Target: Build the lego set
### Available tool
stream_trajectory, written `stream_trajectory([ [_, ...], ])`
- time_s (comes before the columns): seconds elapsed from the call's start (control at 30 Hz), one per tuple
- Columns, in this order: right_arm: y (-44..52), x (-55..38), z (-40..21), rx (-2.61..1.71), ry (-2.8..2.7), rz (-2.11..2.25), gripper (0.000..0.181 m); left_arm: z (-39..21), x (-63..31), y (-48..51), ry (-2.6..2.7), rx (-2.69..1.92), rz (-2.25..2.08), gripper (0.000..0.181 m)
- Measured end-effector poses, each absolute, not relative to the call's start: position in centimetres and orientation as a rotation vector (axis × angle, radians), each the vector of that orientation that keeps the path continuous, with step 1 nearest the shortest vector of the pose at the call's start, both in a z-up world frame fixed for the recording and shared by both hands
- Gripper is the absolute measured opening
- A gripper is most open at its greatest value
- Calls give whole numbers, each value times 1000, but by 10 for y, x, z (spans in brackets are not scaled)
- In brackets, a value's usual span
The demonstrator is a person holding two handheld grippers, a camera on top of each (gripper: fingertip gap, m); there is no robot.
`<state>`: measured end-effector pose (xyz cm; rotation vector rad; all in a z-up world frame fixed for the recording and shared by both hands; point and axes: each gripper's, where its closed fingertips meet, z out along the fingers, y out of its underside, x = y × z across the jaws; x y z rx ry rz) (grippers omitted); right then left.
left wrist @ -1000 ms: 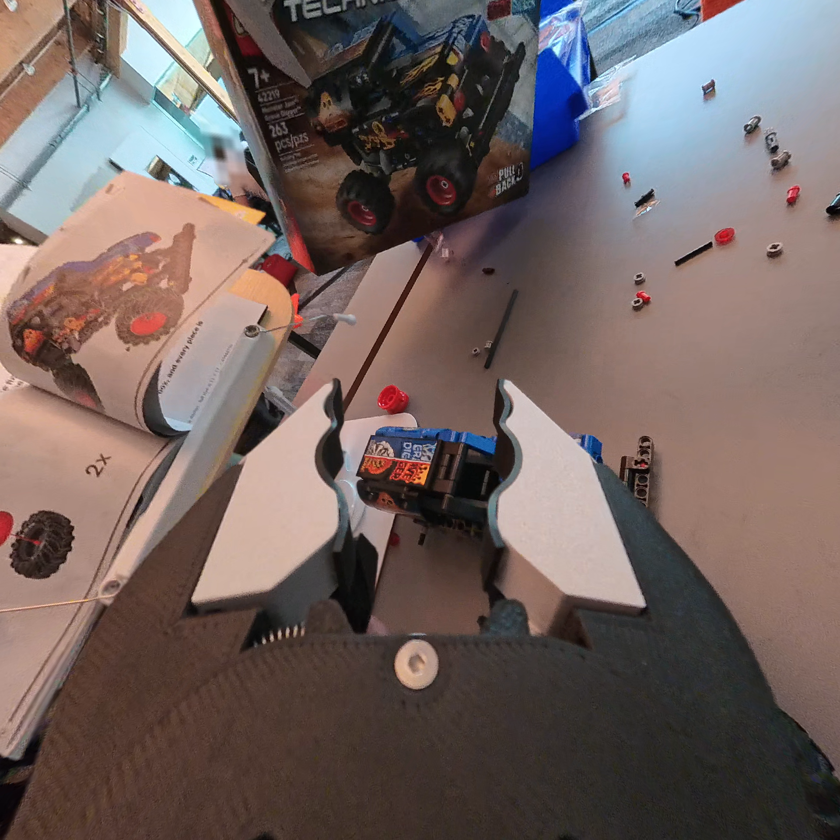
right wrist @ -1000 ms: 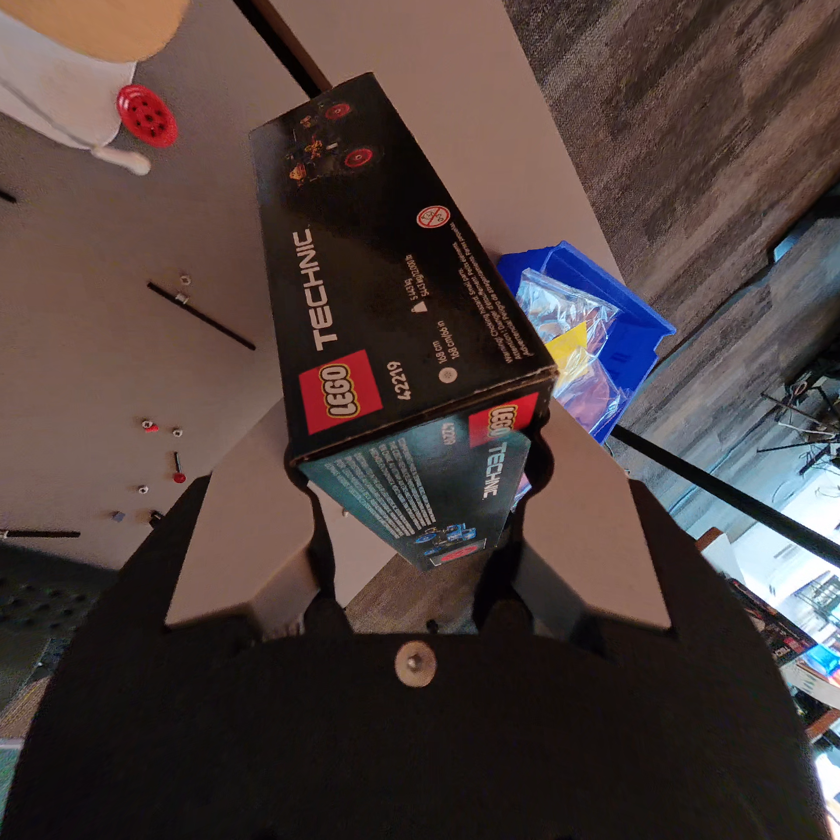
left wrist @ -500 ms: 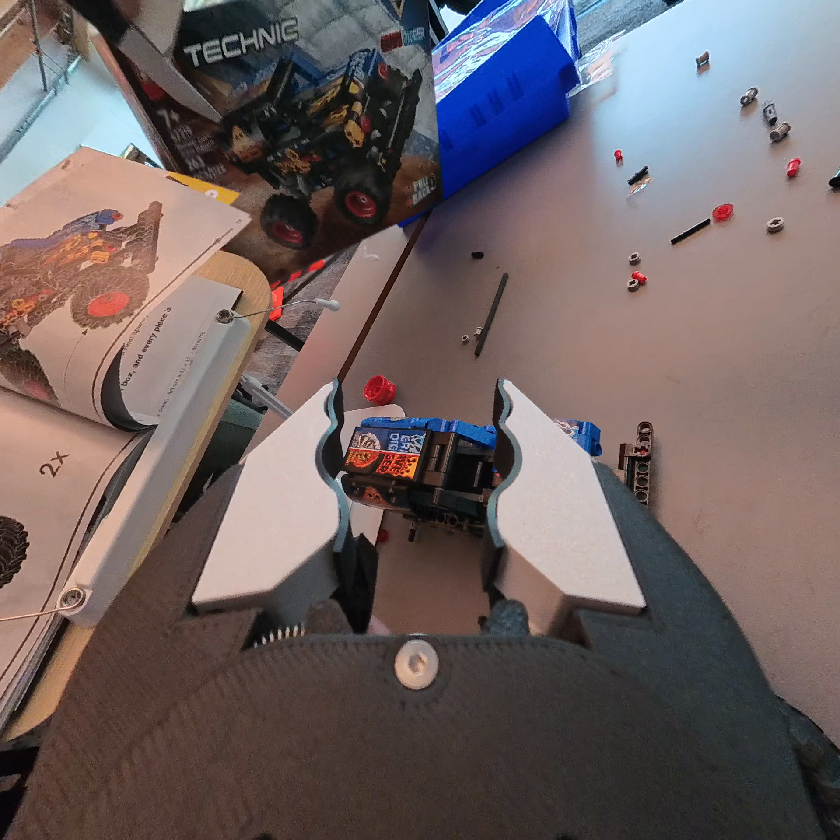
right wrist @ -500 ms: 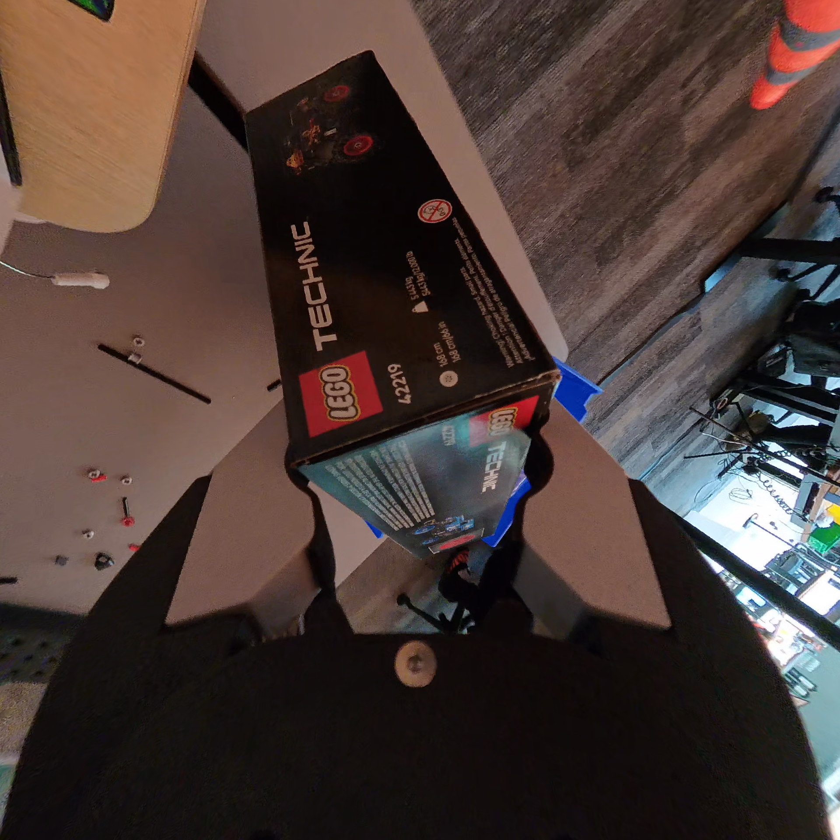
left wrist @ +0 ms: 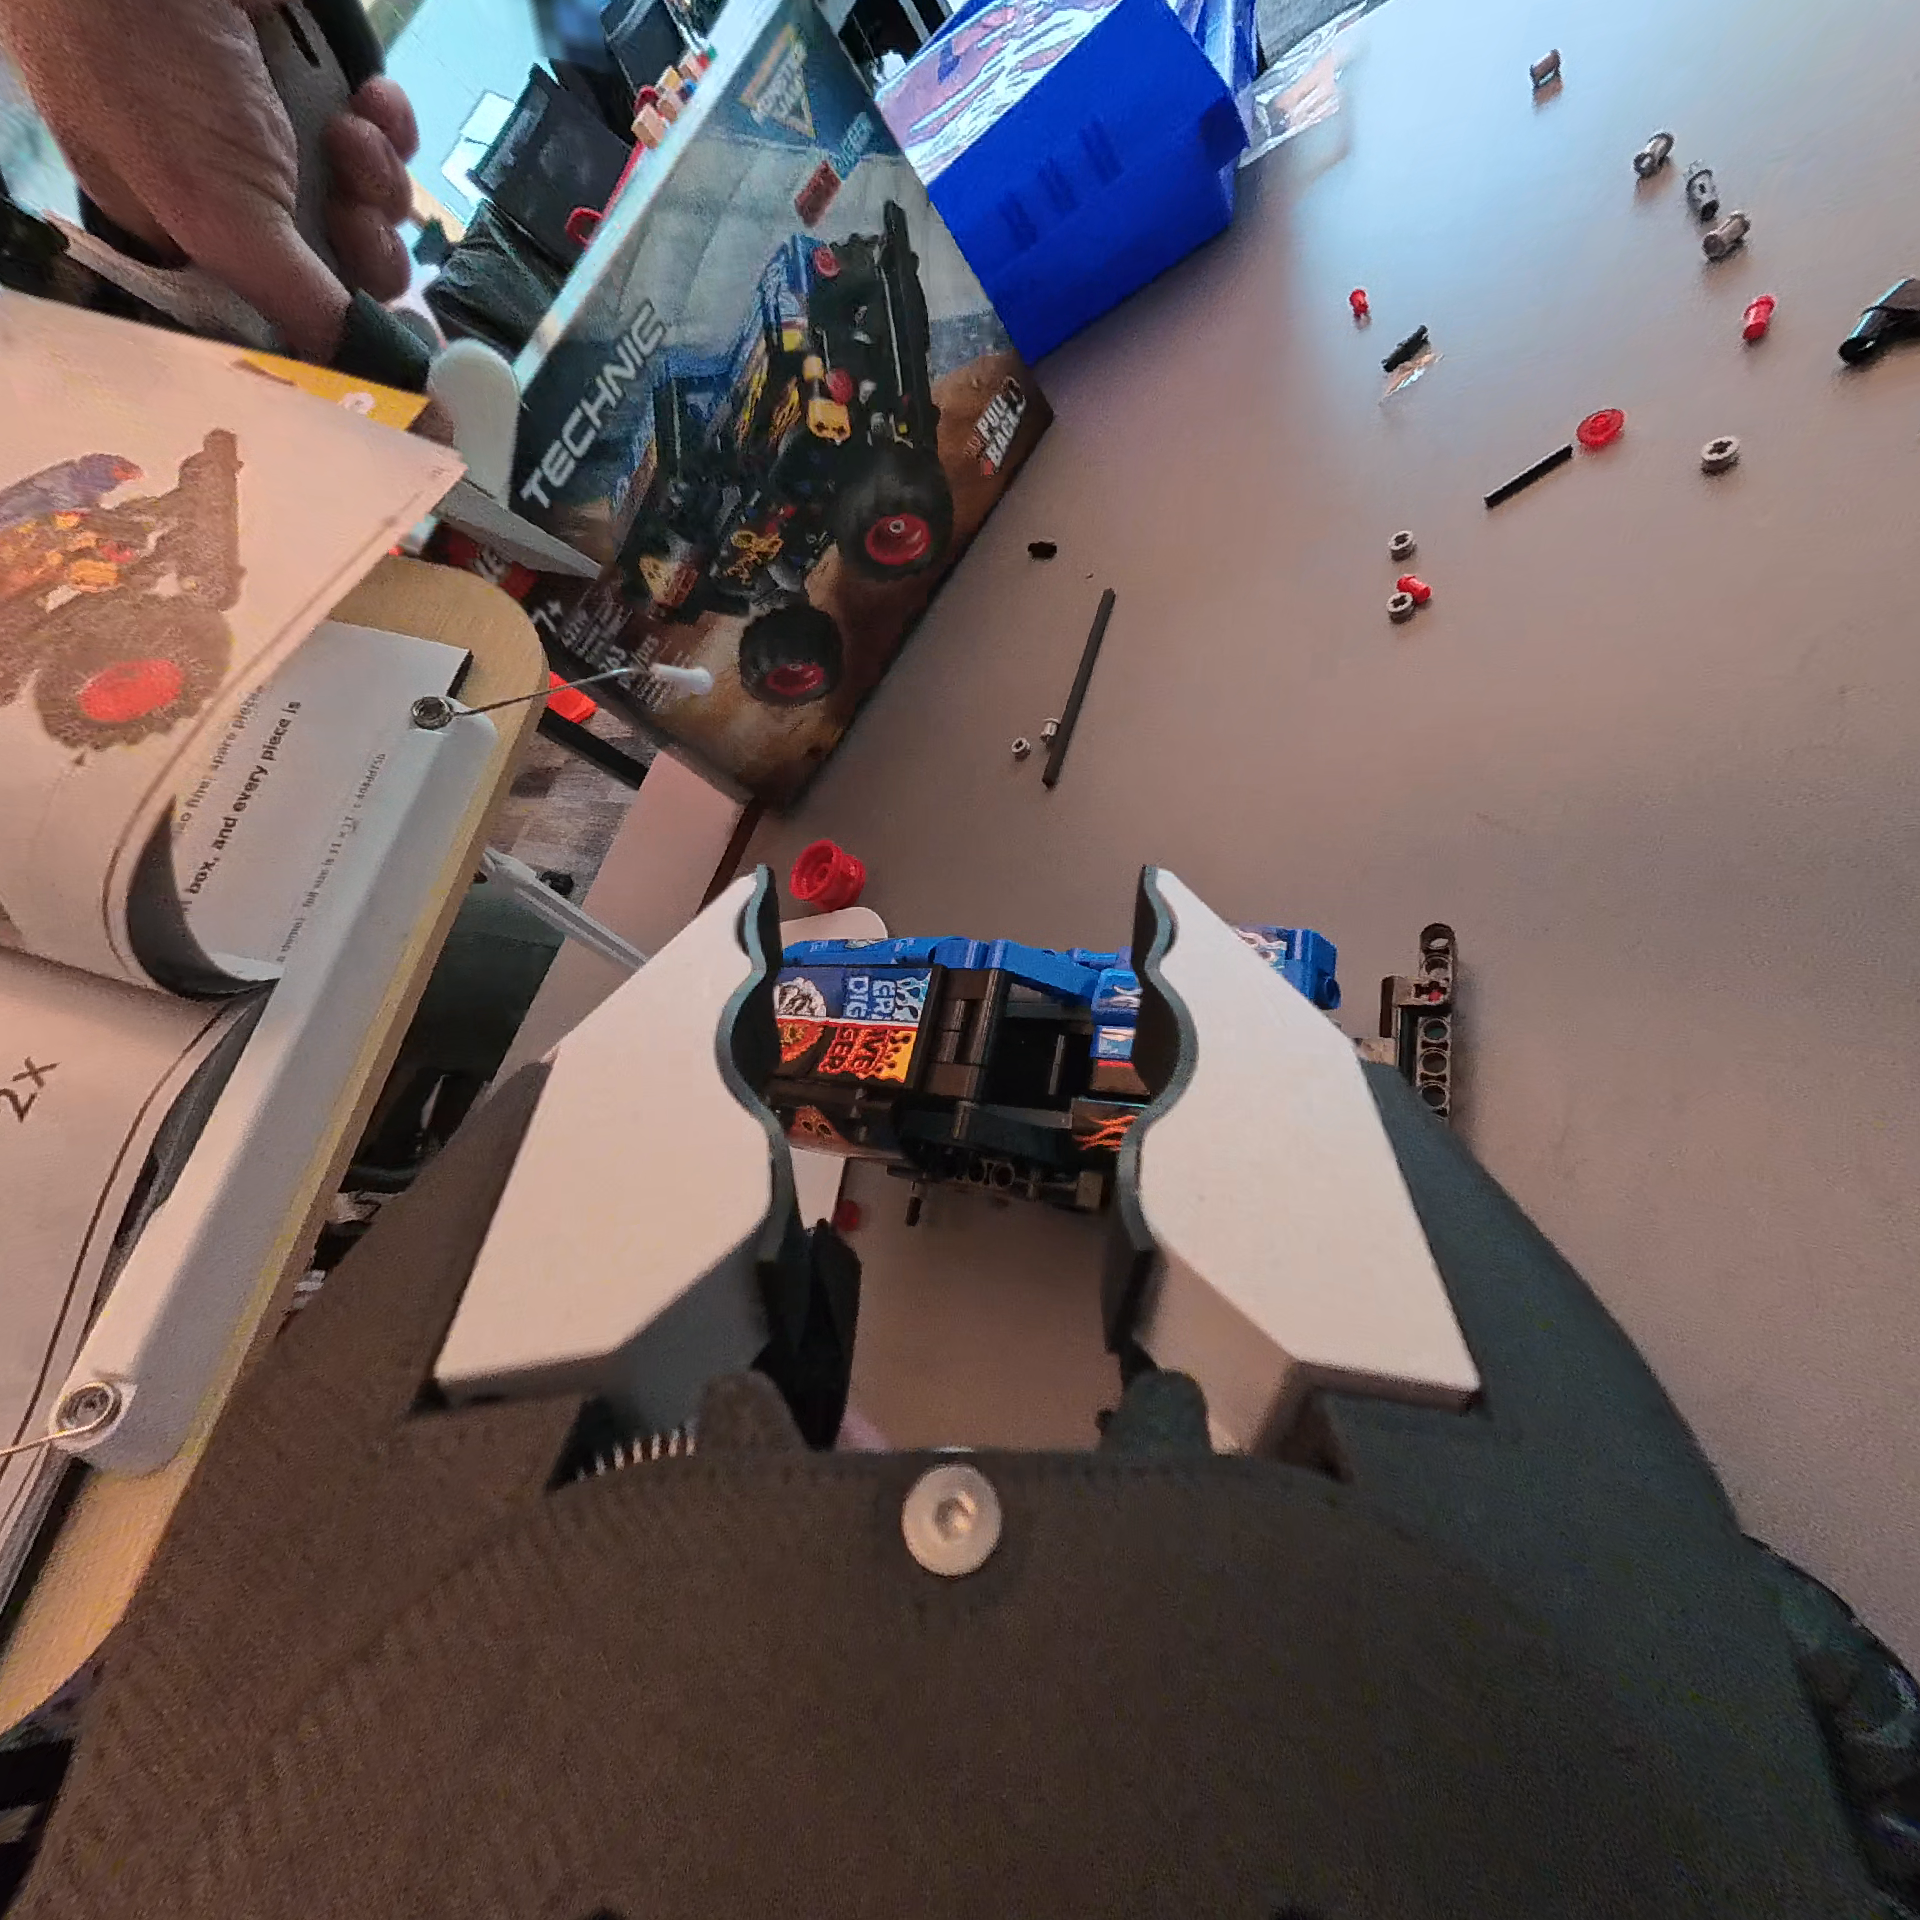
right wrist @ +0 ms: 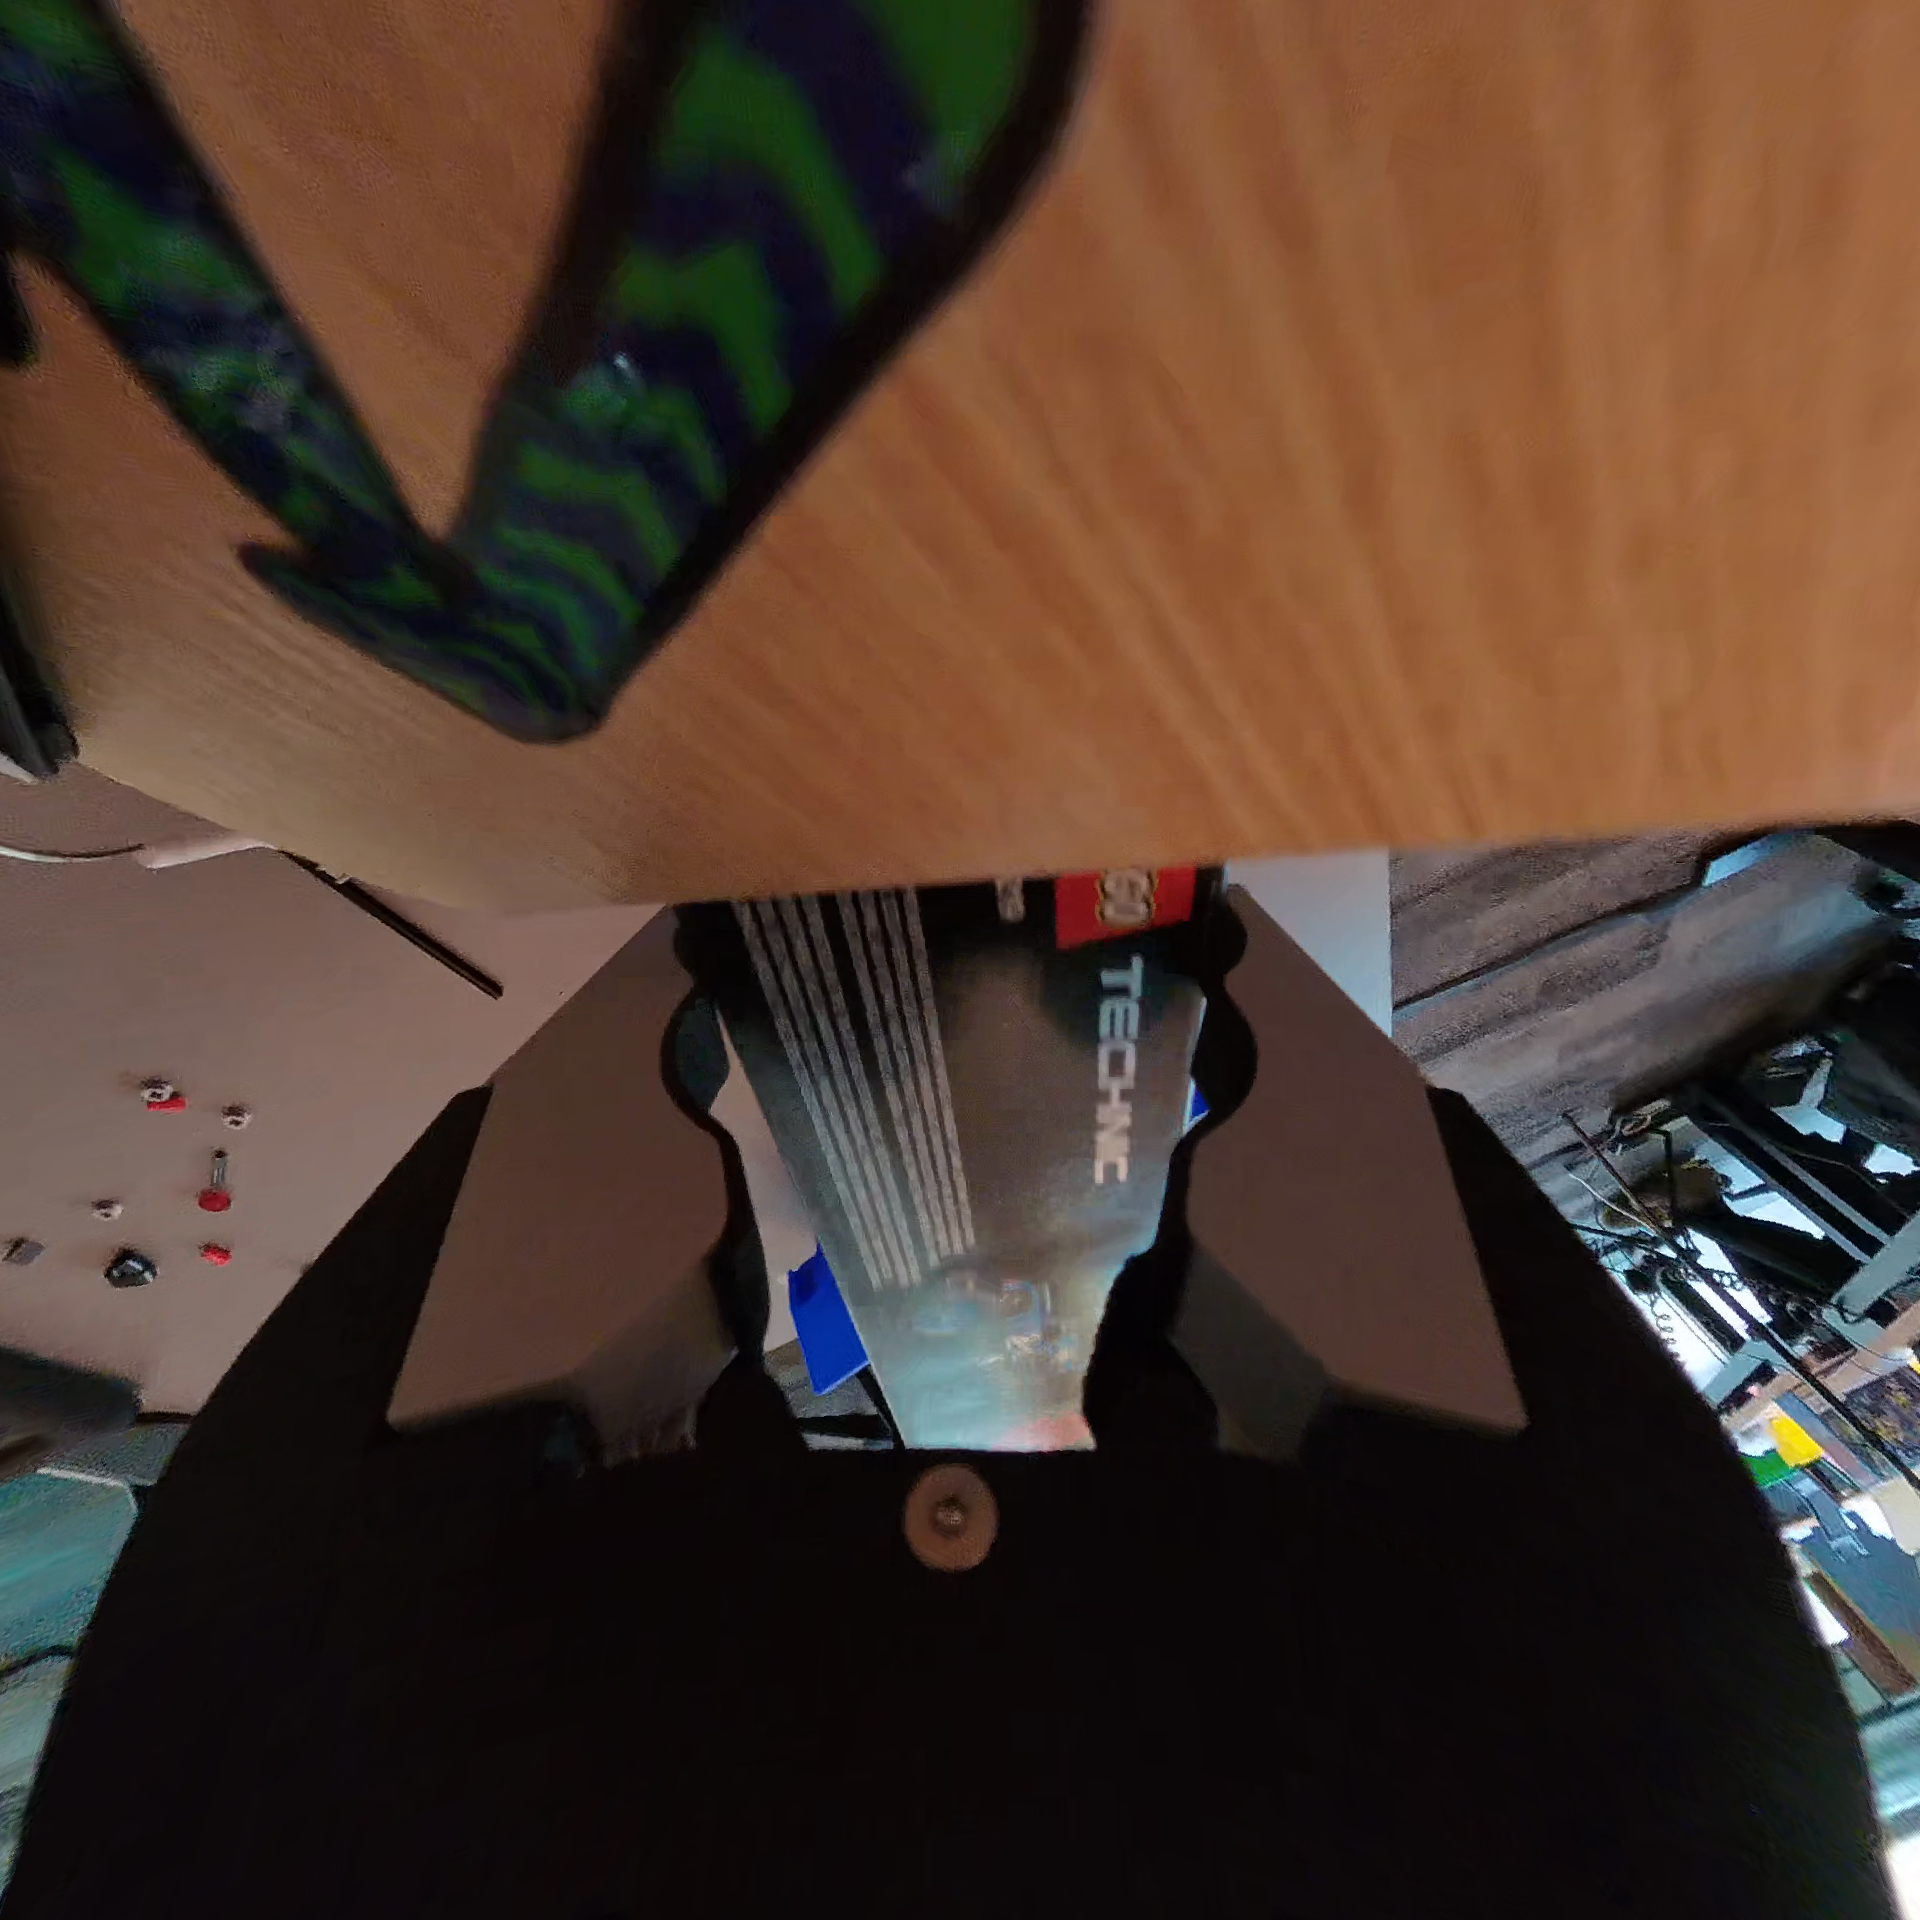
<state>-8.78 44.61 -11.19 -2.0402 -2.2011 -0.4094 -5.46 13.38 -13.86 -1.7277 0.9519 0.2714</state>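
Observation:
My left gripper (left wrist: 951, 904) is shut on the part-built truck body (left wrist: 966, 1049), blue and black with orange stickers, low over the grey table (left wrist: 1558, 935). My right gripper (right wrist: 956, 914) is shut on one end of the dark lego box (right wrist: 966, 1143). In the left wrist view the box (left wrist: 748, 416) stands tilted on the table beside the booklet stand, and a hand (left wrist: 208, 156) holds the right gripper at the top left. A red wheel hub (left wrist: 826, 873) lies just beyond my left fingertips.
An open instruction booklet (left wrist: 156, 582) rests on a wooden stand (left wrist: 457, 644), whose back (right wrist: 1351, 416) fills the top of the right wrist view. A blue bin (left wrist: 1081, 177) stands behind the box. A black axle (left wrist: 1078, 686), a black beam (left wrist: 1429, 1013) and small loose parts (left wrist: 1403, 582) lie on the table.
The right gripper has carried the box down and left, close against the wooden stand, which uncovers the blue bin. The left gripper still holds the truck body and has barely moved.

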Motion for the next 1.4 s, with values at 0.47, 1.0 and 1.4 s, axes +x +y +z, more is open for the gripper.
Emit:
stream_trajectory([
  [0.47, 393, -45, -17, -1816, -1917, -258, 109, -120, -105, 103, 967, -1863, 171, 71],
  [1.0, 26, -47, -176, -1499, -2131, 692, 47, -233, -78, -25, 1096, -2270, -237, 47],
  [1.4, -6, -68, -232, -1566, -2142, 888, 29, -199, -89, -5, 877, -2139, -364, 26],
])
